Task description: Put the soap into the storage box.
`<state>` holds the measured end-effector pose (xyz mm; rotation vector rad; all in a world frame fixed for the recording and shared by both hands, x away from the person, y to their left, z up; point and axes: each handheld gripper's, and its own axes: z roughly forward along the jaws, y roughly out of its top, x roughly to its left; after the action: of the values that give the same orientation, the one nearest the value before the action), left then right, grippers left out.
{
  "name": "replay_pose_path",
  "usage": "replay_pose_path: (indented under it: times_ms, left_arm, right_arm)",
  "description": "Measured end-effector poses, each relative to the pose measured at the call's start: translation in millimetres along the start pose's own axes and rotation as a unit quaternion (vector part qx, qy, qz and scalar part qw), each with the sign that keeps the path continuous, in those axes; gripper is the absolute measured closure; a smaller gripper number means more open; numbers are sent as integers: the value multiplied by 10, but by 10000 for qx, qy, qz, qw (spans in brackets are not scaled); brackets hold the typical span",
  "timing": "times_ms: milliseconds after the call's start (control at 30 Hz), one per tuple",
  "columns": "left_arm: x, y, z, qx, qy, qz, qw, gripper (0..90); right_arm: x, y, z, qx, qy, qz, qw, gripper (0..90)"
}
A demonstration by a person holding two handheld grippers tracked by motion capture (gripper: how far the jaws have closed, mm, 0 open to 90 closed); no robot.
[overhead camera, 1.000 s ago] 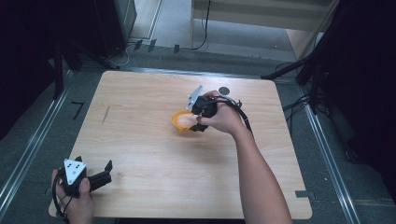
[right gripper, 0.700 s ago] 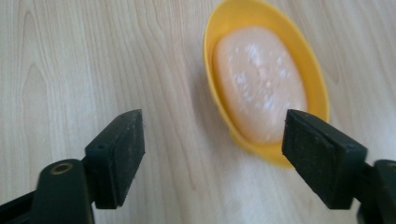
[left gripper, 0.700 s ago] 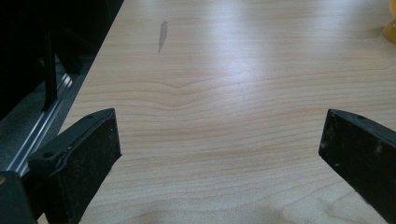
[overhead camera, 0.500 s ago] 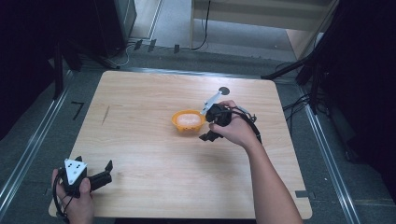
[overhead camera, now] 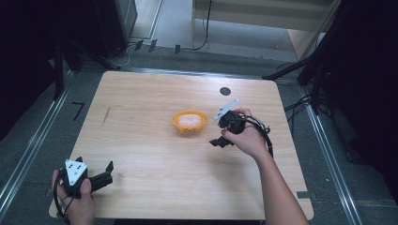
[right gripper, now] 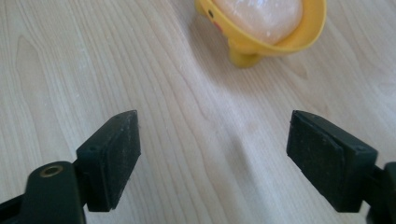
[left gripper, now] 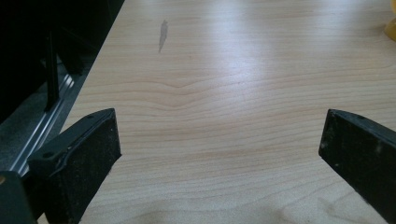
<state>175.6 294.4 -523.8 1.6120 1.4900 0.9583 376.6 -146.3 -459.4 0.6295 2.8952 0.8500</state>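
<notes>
A yellow-orange bowl [overhead camera: 189, 121] with a pale, glossy lump in it stands on short feet near the middle of the wooden table [overhead camera: 141, 93]. My right gripper [overhead camera: 219, 136] hovers just to the right of it, apart from it. Its jaws have just been opening, and nothing is between them. In the right gripper view the bowl [right gripper: 266, 28] sits ahead and slightly right of the open right gripper [right gripper: 215, 121]. My left gripper [overhead camera: 109, 172] rests at the near left corner, open over bare wood. In the left gripper view the left gripper [left gripper: 219, 123] is empty, and the bowl's edge [left gripper: 391, 28] peeks in at the top right.
A small black round spot [overhead camera: 225, 91] lies on the table behind the bowl. A dark streak [overhead camera: 107, 115] marks the wood at the left, and the same streak [left gripper: 163, 32] is in the left gripper view. Metal rails flank the table, and cables lie past the far edge.
My right gripper has let go of the bowl's rim, drawn back to the right and toward me, and its jaws have spread. The bowl stays on the table. The left hand has not moved.
</notes>
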Motion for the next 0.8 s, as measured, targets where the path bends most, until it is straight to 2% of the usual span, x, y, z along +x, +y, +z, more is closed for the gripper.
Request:
replay_pose_path:
  times_ms: [133, 300, 633, 733, 800]
  left_arm:
    - [-2, 0, 1, -1, 6, 0, 10000, 0]
    - [-2, 0, 1, 1, 3, 8, 10000, 0]
    - [0, 0, 1, 1, 7, -5, 10000, 0]
    - [1, -1, -1, 1, 1, 1, 10000, 0]
    - [1, 0, 0, 4, 3, -3, 10000, 0]
  right_arm:
    - [12, -92, -40, -74, -57, 167, 9998, 172]
    - [52, -173, -72, -66, -174, 261, 9995, 167]
    - [104, -390, -116, -92, -450, 626, 9970, 137]
    - [129, -478, -121, -247, -408, 769, 9959, 137]
    - [151, -527, -107, -259, -418, 799, 9956, 137]
